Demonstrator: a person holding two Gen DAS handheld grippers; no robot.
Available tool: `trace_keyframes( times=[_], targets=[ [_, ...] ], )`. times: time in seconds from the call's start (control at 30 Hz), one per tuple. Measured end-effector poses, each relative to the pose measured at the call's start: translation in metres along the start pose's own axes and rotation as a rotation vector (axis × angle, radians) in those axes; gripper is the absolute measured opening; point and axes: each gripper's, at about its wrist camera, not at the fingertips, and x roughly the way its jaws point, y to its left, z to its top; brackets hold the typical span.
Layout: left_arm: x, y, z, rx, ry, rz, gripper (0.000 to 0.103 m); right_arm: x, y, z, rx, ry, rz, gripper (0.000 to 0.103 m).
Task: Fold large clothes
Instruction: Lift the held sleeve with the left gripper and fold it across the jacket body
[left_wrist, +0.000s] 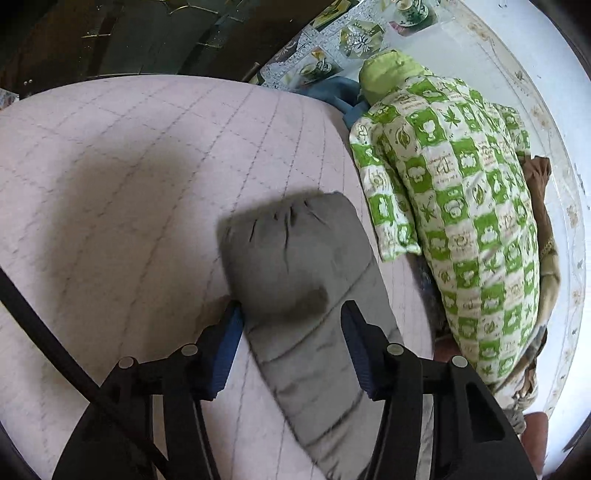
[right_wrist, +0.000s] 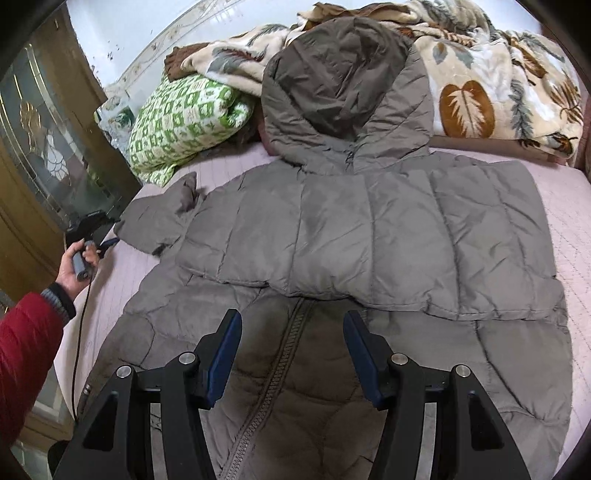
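A grey quilted hooded jacket (right_wrist: 369, 236) lies spread on the pink bed, hood (right_wrist: 343, 85) at the far end, one sleeve folded across its chest. Its zipper (right_wrist: 280, 354) runs down the front. My right gripper (right_wrist: 291, 332) is open and empty just above the jacket front. My left gripper (left_wrist: 291, 317) is open, its fingers either side of the jacket's other sleeve (left_wrist: 291, 254), close to the cuff end. In the right wrist view the left gripper (right_wrist: 107, 242) shows at the far left, held in a hand, beside that sleeve (right_wrist: 159, 218).
A green-and-white checked pillow (left_wrist: 454, 206) lies to the right of the sleeve, also in the right wrist view (right_wrist: 184, 122). A leaf-patterned blanket (right_wrist: 491, 81) is heaped behind the hood. A cabinet with glass doors (right_wrist: 55, 155) stands left of the pink quilted bed (left_wrist: 129, 177).
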Motion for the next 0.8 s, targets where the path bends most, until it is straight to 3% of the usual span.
trace_keyframes(
  times=[0.13, 0.17, 0.2, 0.23, 0.57, 0.8],
  targets=[
    [0.008, -0.006, -0.002, 0.016, -0.072, 0.002, 0.053, 0.009, -0.002, 0.000, 0.009, 0.008, -0.004, 0.062],
    [0.007, -0.007, -0.003, 0.026, -0.087, 0.003, 0.049, 0.011, -0.003, 0.000, 0.014, 0.010, -0.005, 0.062],
    [0.008, -0.009, -0.004, 0.037, -0.094, -0.002, 0.024, 0.012, -0.004, 0.000, 0.018, 0.011, -0.009, 0.062],
    [0.010, -0.008, -0.004, 0.044, -0.083, -0.019, 0.017, 0.014, -0.005, 0.000, 0.022, 0.013, -0.010, 0.062],
    [-0.033, -0.029, -0.015, 0.092, -0.132, -0.077, 0.015, 0.003, -0.019, 0.006, 0.081, -0.030, -0.018, 0.062],
    [-0.094, -0.088, -0.028, 0.190, -0.175, -0.115, 0.014, -0.015, -0.043, 0.011, 0.171, -0.078, -0.033, 0.062]
  ],
)
